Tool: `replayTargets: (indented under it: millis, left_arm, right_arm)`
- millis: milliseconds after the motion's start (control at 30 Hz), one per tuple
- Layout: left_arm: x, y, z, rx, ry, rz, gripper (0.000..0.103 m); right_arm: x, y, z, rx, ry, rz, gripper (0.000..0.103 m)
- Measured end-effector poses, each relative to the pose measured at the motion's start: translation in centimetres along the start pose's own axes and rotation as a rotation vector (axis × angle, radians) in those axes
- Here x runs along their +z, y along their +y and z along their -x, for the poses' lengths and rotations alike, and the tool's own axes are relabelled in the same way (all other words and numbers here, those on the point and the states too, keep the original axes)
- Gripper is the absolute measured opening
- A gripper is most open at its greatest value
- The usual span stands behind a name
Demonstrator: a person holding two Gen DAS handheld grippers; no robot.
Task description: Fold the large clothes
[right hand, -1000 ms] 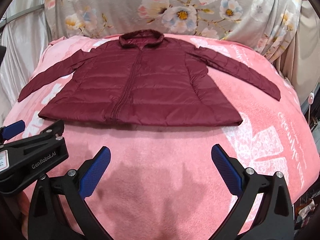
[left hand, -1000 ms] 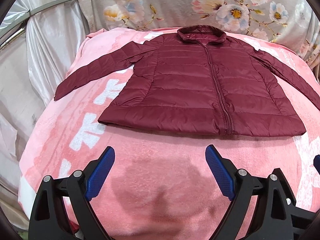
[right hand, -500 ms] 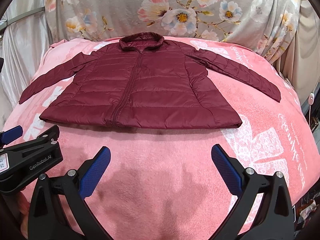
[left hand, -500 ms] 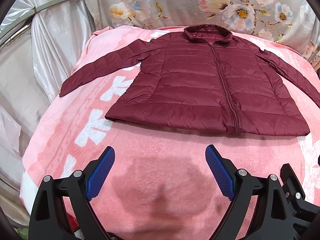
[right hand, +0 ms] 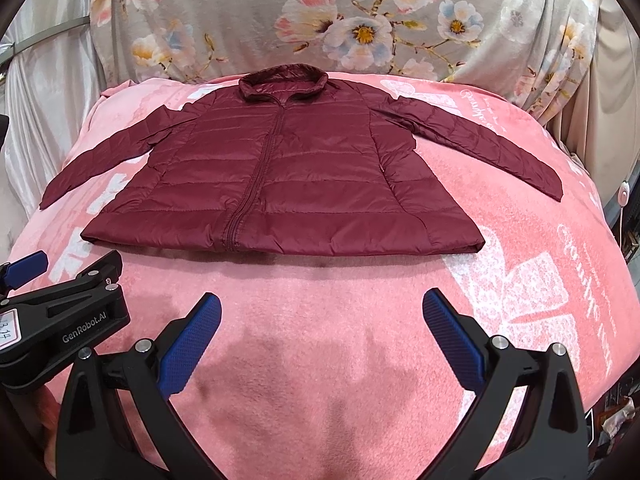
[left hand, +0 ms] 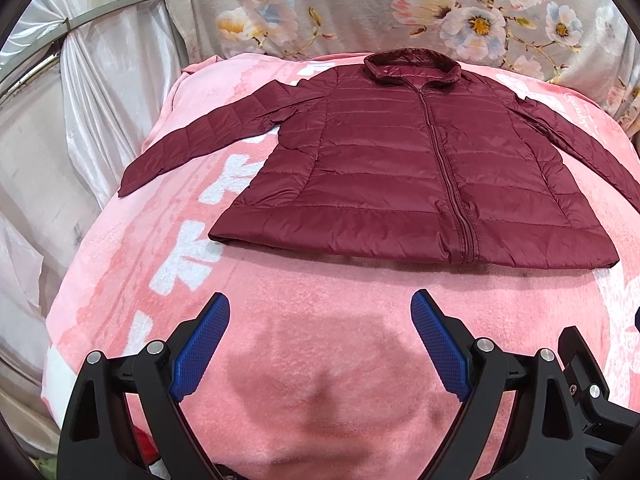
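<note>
A dark red quilted jacket (left hand: 400,184) lies flat on the pink blanket (right hand: 320,312), front up, zipped shut, collar at the far end and both sleeves (slightly angled down) spread out sideways. Its hem looks smooth, though distortion blurs the edges. The left gripper (left hand: 320,340) and right gripper (right hand: 322,340) hover near the hem with jaws spread wide, empty.

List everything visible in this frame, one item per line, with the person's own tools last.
jacket: one, maroon, quilted, zipped, lying flat on the blanket with both sleeves spread.
blanket: one, pink with white print, covering the surface under the jacket.
floral cloth: one, grey with pink and white flowers, behind the blanket.
white drape: one, shiny white, on the left side.
left tool: one, black with blue pads, open, above bare blanket.
right tool: one, black with blue pads, open, above bare blanket.
</note>
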State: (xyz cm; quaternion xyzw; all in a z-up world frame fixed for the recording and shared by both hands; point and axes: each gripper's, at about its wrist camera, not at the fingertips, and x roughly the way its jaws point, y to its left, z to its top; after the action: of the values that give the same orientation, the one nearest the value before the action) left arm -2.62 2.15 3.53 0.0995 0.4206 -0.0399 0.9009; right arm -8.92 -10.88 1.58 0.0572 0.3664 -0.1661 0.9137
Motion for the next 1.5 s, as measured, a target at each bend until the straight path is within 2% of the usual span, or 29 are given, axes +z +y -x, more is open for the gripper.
replayTargets:
  millis: [767,933,1067,1233,1367,1500]
  left_arm:
    - [0.4,-0.3,-0.9,0.004,0.022,-0.001,0.09]
    - [1.0,-0.5,-1.9,-0.001,0.047,0.01,0.09]
    - [2.1,0.1,-3.3,-0.012,0.066,0.04,0.09]
    - [4.4,1.1,-5.7,0.019,0.075,0.089,0.09]
    - [6.9,1.3,-7.8,0.053,0.077,0.081,0.09]
    - [9.0,1.4,-9.2,0.067,0.065,0.089,0.09]
  right_arm:
    - [0.2,-0.1,-0.6,0.01,0.01,-0.005,0.098]
    - [0.9,-1.7,-2.6,0.093,0.068,-0.07,0.098]
    - [2.4,-6.5,-5.0,0.067,0.085,-0.195,0.098]
    - [5.6,-16.5,-8.5,-0.025,0.054,-0.395,0.098]
    - [8.1,-26.3,-12.2,-0.071,0.015,-0.623,0.098]
    - [8.9,-34.2,-15.7,-0.127,-0.014,-0.807,0.098]
